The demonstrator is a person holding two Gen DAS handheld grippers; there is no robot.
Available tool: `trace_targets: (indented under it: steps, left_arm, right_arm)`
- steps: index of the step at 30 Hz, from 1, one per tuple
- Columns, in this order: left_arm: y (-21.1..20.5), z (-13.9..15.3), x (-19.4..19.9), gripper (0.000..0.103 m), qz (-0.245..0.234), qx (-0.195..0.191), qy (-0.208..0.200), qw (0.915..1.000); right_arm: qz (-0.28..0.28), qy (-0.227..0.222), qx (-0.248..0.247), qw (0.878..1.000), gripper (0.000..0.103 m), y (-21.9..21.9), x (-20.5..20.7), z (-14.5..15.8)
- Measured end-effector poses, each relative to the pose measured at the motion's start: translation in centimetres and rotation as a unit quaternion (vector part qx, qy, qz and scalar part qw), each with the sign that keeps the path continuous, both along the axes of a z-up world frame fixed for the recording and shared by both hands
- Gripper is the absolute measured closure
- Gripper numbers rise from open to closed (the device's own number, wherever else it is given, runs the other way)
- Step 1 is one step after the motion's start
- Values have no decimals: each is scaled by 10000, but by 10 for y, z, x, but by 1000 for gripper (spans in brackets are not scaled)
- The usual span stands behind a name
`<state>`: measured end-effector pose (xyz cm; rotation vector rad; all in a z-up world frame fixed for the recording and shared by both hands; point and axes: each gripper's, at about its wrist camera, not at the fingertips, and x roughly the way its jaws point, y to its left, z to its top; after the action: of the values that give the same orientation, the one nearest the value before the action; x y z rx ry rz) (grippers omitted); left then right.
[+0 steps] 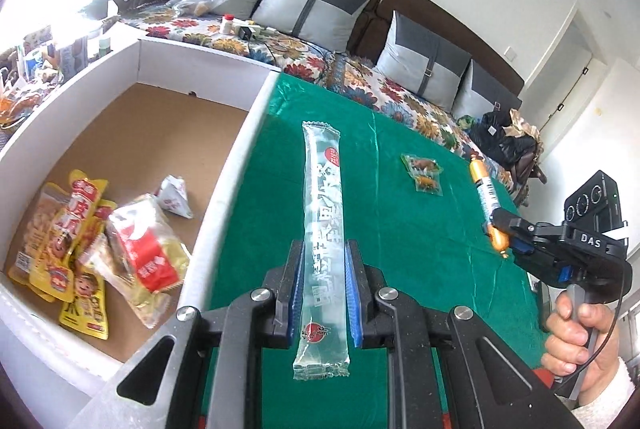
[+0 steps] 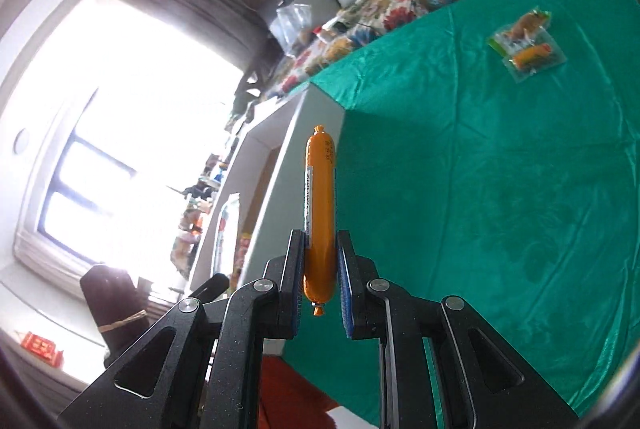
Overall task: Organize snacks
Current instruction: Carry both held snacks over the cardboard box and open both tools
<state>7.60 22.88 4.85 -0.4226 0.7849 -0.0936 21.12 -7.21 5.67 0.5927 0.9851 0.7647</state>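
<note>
**A:** Left gripper [image 1: 325, 293] is clamped on the long clear snack packet [image 1: 323, 229], blue pads pressing both sides of its lower half, and the packet runs straight out ahead between the fingers with its far end over the green tablecloth [image 1: 400, 221].

**B:** And the right gripper [image 2: 322, 285] has its own catch: jaws closed on the orange sausage stick [image 2: 319, 217], gripped near one end, the rest standing out past the fingertips. From the left wrist view you can see that same gripper off to the right, a hand [image 1: 576, 333] wrapped around its handle, the sausage angled up over the cloth.

**A:** Just left of the packet sits the white cardboard box [image 1: 236, 157]. Inside it, a heap of yellow snack bags [image 1: 68, 229], a red-and-clear wrapped pack [image 1: 148, 253] and a small white packet [image 1: 174, 195] beside them.

**B:** Further out on the cloth, two small clear sachets [image 2: 526, 43] lie touching each other, well apart from both grippers. Beyond the table edge, a floral sofa cover [image 1: 400, 97] and grey cushions [image 1: 316, 5].
</note>
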Motion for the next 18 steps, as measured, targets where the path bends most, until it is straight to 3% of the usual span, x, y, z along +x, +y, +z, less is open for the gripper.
trace_targets:
  steps: [8, 15, 18]
  left_arm:
    - [91, -8, -14, 85, 698, 235, 187, 9971]
    - [143, -38, -14, 85, 1128, 591, 589, 9901]
    - [153, -55, -11, 80, 1372, 943, 908, 9818]
  right_arm:
    - [760, -114, 325, 9965, 87, 90, -2, 32]
    - [1330, -154, -151, 9909, 87, 198, -13, 21]
    - [1455, -234, -697, 9866, 82, 229, -24, 1]
